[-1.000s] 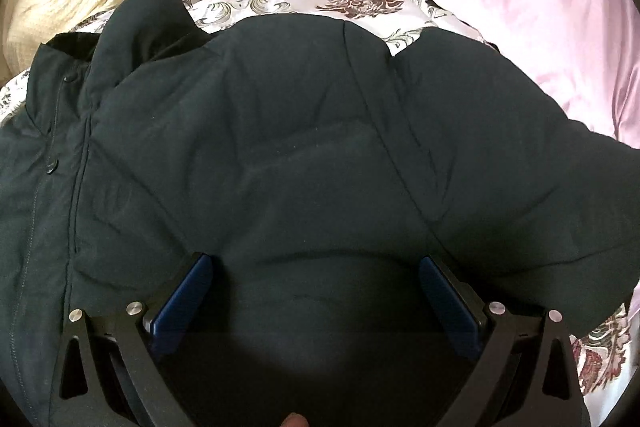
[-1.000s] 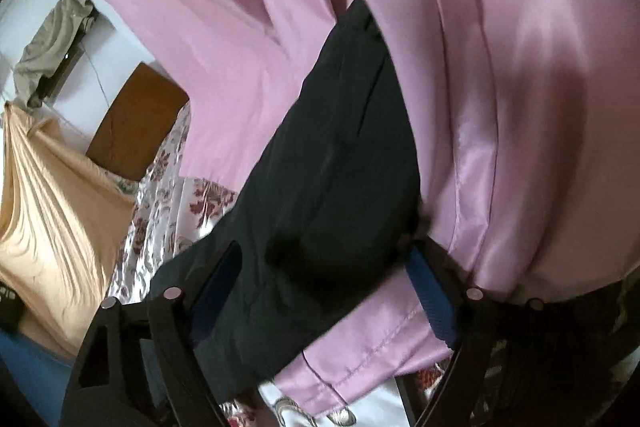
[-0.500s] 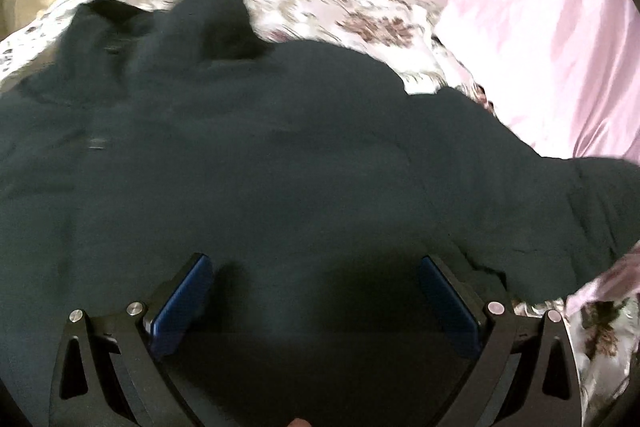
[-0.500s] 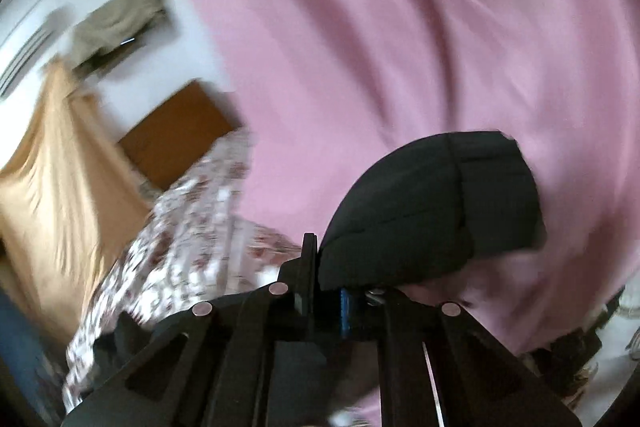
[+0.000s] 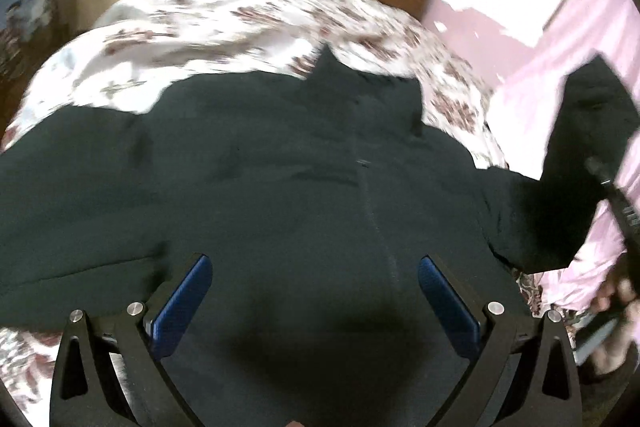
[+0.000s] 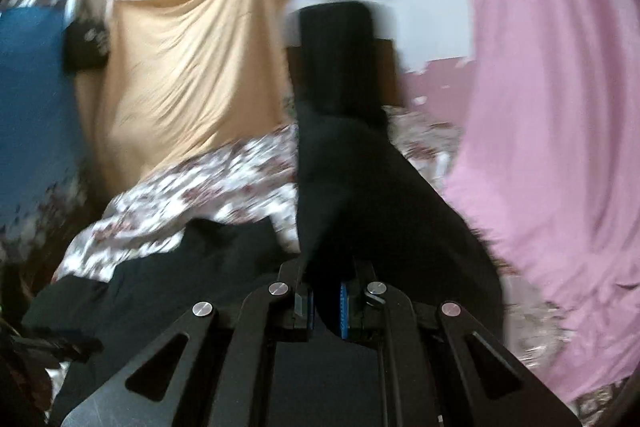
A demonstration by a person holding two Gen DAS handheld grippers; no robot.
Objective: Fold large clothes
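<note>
The big dark jacket (image 5: pixel 280 195) lies spread out on the bed (image 5: pixel 224 23), which has a flowery cover. One sleeve (image 6: pixel 344 131) is lifted up off the bed.

What could go wrong? The sleeve could slip out of the right tongs (image 6: pixel 326 307), because the cloth is thick and puffy and only a small bit of it is pinched. If the sleeve is pulled too hard, the whole jacket may slide across the bed and bunch up, and then the fold would come out crooked. The pink curtain (image 6: pixel 560 131) hangs close at 3 o'clock in the right wrist view, so the sleeve might brush it or catch on it. The pictures are blurry, so it is hard to tell how tight the cloth is.

The right tongs are clenched on the sleeve. The two blue pads sit close together with dark cloth between them, and the sleeve stands up toward 12 o'clock.

The left tongs (image 5: pixel 316 299) are spread wide and hold nothing. They sit over the jacket's lower middle, with a blue pad at 7 o'clock and one at 5 o'clock. I cannot tell if they touch the cloth.
</note>
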